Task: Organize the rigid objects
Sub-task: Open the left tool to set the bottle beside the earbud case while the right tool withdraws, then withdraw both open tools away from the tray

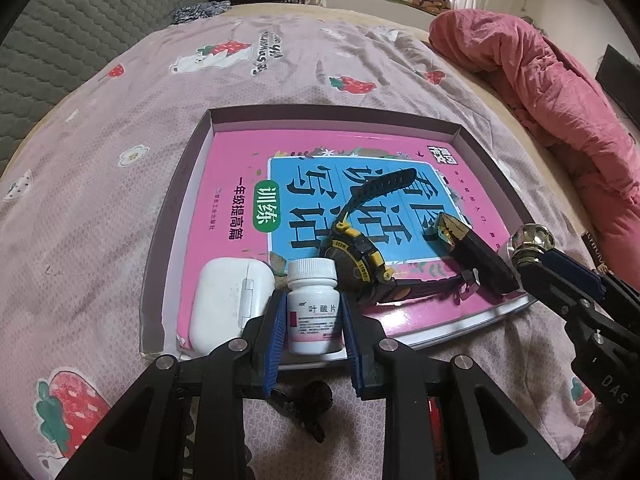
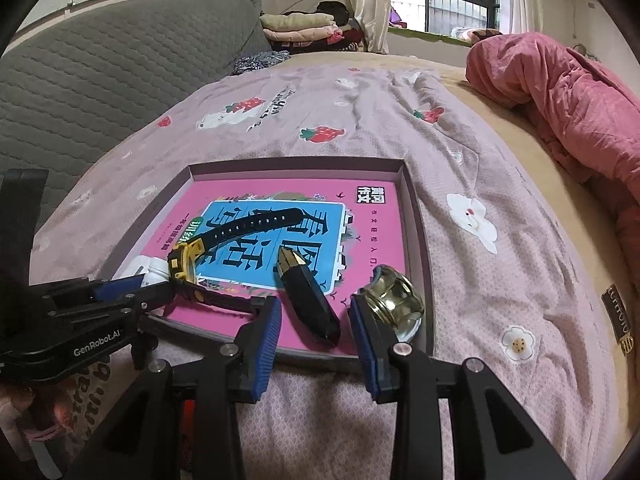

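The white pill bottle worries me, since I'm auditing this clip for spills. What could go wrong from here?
1. The white pill bottle stands upright between the pads of the left gripper, close to the watch; a skewed pull could tip it.
2. The round knob sits right beside the outer finger of the open right gripper; a sideways move may knock it.

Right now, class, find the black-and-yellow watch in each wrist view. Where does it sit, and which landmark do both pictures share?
Left wrist view: the watch lies right of centre on the pink book, just behind and right of the white pill bottle.
Right wrist view: the watch is left of centre, its strap running up and right across the blue title panel.
Shared landmark: the pink book in the shallow box.
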Available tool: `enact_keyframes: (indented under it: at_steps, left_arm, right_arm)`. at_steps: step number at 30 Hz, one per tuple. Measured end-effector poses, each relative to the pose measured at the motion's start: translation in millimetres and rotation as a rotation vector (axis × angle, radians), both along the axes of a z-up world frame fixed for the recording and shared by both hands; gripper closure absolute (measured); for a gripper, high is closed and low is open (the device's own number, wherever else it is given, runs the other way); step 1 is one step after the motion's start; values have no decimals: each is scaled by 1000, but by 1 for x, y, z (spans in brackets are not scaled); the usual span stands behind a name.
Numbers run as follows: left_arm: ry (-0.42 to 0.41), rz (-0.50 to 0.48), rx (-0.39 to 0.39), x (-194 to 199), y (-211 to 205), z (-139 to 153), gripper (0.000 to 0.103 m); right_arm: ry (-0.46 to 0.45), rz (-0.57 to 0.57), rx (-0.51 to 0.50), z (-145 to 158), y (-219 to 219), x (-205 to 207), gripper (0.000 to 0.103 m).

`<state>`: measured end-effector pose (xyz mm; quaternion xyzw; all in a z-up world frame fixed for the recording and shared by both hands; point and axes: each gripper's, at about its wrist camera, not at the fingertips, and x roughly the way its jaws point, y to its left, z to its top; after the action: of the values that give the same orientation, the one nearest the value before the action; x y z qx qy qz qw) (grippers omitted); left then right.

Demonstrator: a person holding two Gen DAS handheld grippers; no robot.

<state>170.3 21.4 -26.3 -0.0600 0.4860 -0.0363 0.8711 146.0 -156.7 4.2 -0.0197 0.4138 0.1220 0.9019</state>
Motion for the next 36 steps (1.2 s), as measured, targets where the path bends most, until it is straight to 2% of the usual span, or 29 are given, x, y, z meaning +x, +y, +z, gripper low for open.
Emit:
enact_keyframes:
  at_steps: [18,21,23,24,31,36]
  left_arm:
    - [-12,19,-52,-9,11,10,74]
    - [-20,24,-53,-10,13,13,66]
    - [-27,23,-54,-11,13,16,62]
    - [-29,24,-52,-11,14,17,62]
    - [-45,42,-55,-16,19,25,60]
    - [-67,49,-59,-23,23,37,53]
  right_arm:
    - [-11,-11,-4,4,-2,-7,67]
    - [-16,-11,-4,6,-2,-9,64]
    - [-21,-12,-3,8,-1,-10,51]
    - [-23,-12,-1,8,-1,-11,50]
    - [-36,-14,-6,15,-1,-12,50]
    - [-47,-21,-6,20,-2,-15,50]
